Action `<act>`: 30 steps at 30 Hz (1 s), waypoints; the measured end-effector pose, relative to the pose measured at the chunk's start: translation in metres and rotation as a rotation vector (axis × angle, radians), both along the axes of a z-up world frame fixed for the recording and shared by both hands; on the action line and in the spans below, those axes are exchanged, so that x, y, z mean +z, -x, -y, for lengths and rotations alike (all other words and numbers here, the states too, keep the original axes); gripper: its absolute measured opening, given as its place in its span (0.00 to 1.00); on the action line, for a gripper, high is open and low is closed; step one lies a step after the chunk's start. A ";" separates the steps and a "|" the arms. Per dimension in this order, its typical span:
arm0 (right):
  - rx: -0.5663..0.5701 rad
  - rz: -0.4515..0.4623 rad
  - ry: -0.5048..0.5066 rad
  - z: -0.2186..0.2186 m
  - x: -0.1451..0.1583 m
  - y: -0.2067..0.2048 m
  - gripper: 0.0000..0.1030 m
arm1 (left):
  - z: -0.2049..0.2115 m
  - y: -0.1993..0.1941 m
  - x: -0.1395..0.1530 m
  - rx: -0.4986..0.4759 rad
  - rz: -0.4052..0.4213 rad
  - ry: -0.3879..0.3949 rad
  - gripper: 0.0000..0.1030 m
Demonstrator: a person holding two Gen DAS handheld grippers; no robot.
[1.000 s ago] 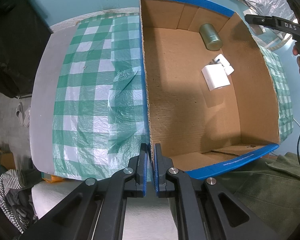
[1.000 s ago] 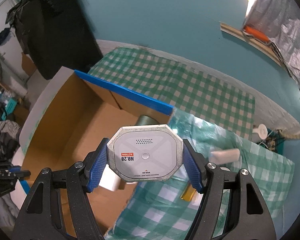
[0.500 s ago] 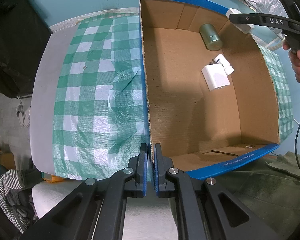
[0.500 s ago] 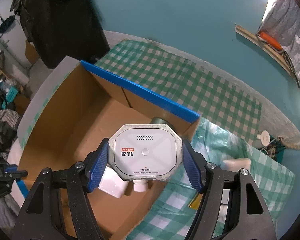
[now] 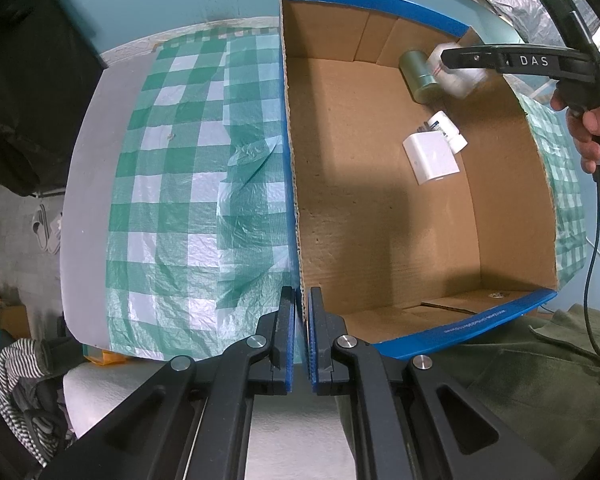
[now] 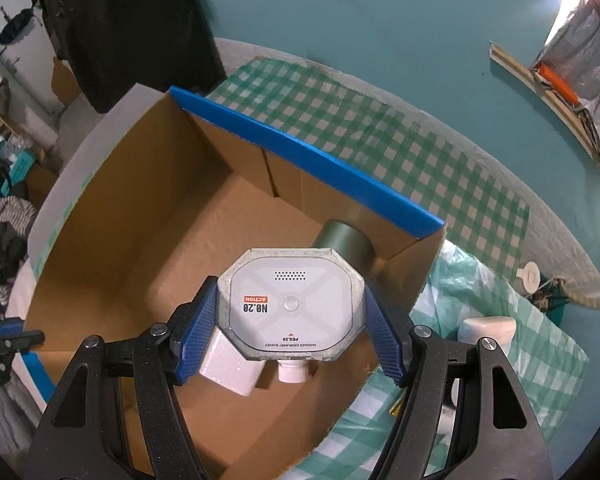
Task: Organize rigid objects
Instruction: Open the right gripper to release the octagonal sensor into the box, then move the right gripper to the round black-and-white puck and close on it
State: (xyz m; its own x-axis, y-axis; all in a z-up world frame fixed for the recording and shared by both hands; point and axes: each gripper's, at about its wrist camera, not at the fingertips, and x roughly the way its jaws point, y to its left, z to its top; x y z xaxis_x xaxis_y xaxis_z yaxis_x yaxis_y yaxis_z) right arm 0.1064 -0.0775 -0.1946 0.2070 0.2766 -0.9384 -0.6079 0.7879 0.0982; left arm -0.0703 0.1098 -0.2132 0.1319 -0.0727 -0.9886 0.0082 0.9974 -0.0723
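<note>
Gripping white octagonal device (image 6: 290,306) in right claw (image 6: 290,312); orange label, possibly speaker grille.

Below the right gripper (image 6: 291,312), the cardboard box (image 6: 112,208) floor lies mostly bare; a green can (image 6: 346,242) ahead and a white block (image 6: 230,368) beneath crowd the near corner.

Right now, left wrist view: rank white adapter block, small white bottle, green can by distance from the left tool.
From the left tool, clamped on the box wall:
1. White adapter block, mid-box, right side.
2. Small white bottle, touching the block, just beyond it.
3. Green can, far right corner.
</note>
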 end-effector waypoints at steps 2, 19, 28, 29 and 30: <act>-0.009 0.000 -0.014 0.002 0.001 -0.001 0.69 | 0.000 0.000 0.000 0.000 -0.001 0.000 0.05; -0.032 0.021 -0.049 0.018 0.028 0.002 0.69 | 0.000 -0.003 0.001 0.001 -0.002 -0.005 0.05; -0.071 0.040 -0.061 0.041 0.044 0.002 0.69 | 0.000 -0.003 0.001 0.002 -0.002 -0.009 0.05; -0.078 0.041 -0.060 0.043 0.045 0.001 0.69 | 0.000 -0.003 0.002 0.002 -0.002 -0.010 0.05; -0.086 0.042 -0.061 0.047 0.046 0.001 0.69 | 0.000 -0.003 0.002 0.003 -0.001 -0.009 0.05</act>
State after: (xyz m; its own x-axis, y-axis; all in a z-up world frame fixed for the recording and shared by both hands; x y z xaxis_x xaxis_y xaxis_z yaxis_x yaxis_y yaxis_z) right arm 0.1051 -0.1244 -0.1483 0.2714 0.3126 -0.9103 -0.5433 0.8304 0.1232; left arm -0.0678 0.1101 -0.2112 0.1307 -0.0635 -0.9894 0.0054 0.9980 -0.0634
